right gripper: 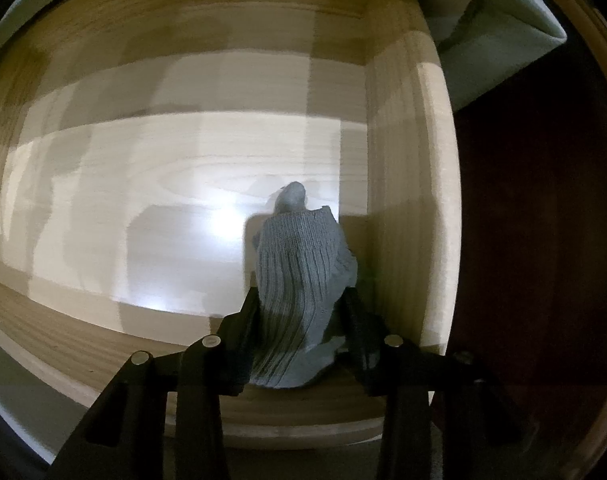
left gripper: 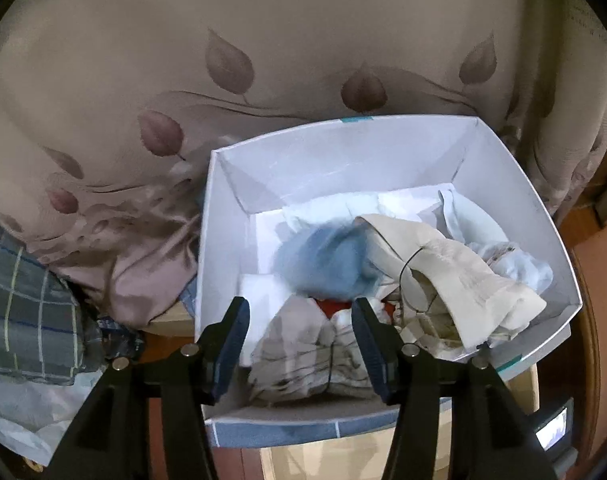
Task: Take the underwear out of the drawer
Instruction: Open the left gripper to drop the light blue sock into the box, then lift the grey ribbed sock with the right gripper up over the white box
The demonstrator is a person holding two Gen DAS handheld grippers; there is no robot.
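Your left tool hangs over the near end of a white box, its two fingers spread apart with nothing pinched between them. Below the gap lies a crumpled grey-beige cloth, and you cannot tell from this view whether the pads touch it. To the left of the box sits a plaid cloth, with a white bag under it, and behind both spreads a beige sheet printed with leaves. Inside the box, from left to right: a folded white piece, a blurred blue bundle near the middle, a bit of red showing under it, then a cream garment draped toward the right wall, with a thin dark cord over it. Pale white cloths fill the far right corner. The box rests on a tan board, part of it showing at the bottom edge.

Your right tool points down into a pale wooden drawer. Its fingers are clamped on a ribbed grey-blue knit, which looks like a sock more than underwear. The knit runs from between the pads up the frame, its far end resting on the drawer floor near the right wall. The rest of the drawer floor is bare wood with a bright glare spot. Right of the drawer wall the view turns dark brown.
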